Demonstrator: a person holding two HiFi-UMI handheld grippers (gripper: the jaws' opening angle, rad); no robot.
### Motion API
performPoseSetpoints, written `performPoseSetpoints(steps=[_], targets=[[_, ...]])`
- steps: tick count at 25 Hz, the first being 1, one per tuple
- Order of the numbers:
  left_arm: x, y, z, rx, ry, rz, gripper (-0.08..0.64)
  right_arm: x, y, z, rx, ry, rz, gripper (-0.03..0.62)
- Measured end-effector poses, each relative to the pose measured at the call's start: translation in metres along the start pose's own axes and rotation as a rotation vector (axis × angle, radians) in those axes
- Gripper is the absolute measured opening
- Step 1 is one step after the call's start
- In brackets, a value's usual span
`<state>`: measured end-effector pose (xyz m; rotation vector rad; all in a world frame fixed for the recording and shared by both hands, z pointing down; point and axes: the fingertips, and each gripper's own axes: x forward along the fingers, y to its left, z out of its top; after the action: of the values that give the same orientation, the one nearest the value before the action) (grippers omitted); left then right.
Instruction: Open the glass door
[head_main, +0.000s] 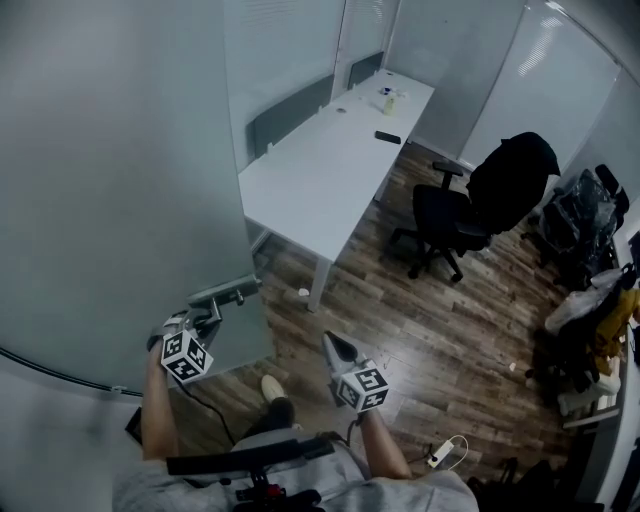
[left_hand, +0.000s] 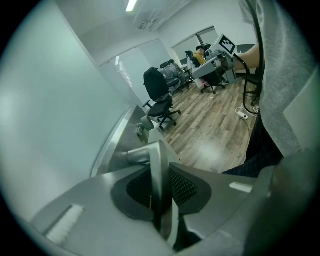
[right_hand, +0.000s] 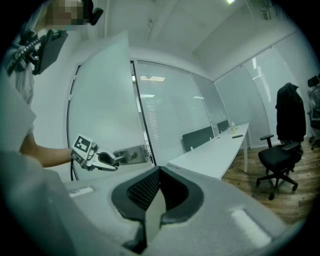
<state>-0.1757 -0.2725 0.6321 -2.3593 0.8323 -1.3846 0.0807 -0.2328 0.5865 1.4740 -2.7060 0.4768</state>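
Observation:
The frosted glass door (head_main: 100, 200) fills the left of the head view and stands swung partway open. Its metal lever handle (head_main: 228, 293) sits at the door's edge. My left gripper (head_main: 205, 318) is shut on that handle. In the left gripper view the lever handle (left_hand: 150, 154) runs upright between the two pads of the left gripper (left_hand: 160, 172), and both pads press on it. My right gripper (head_main: 329, 343) hangs free over the wooden floor to the right of the door, shut with nothing in it. From the right gripper (right_hand: 159, 171) I see the left gripper (right_hand: 107, 161) on the handle (right_hand: 131, 156).
A long white desk (head_main: 330, 160) stands beyond the door, with a black office chair (head_main: 450, 215) draped with a dark jacket beside it. Bags and clutter (head_main: 590, 300) line the right wall. A power strip and cable (head_main: 445, 452) lie on the floor near my feet.

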Motion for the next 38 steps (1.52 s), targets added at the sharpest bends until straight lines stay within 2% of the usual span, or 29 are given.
performPoseSetpoints(steps=[13,38], targets=[[-0.021,-0.043,0.015,0.077,-0.041,-0.002,0.058,-0.063,0.015,-0.009,-0.006,-0.008,-0.028,0.002],[-0.064,-0.118,0.030,0.170,-0.060,-0.034,0.054,-0.111,0.061,-0.036,-0.006,0.009,-0.038,0.002]])
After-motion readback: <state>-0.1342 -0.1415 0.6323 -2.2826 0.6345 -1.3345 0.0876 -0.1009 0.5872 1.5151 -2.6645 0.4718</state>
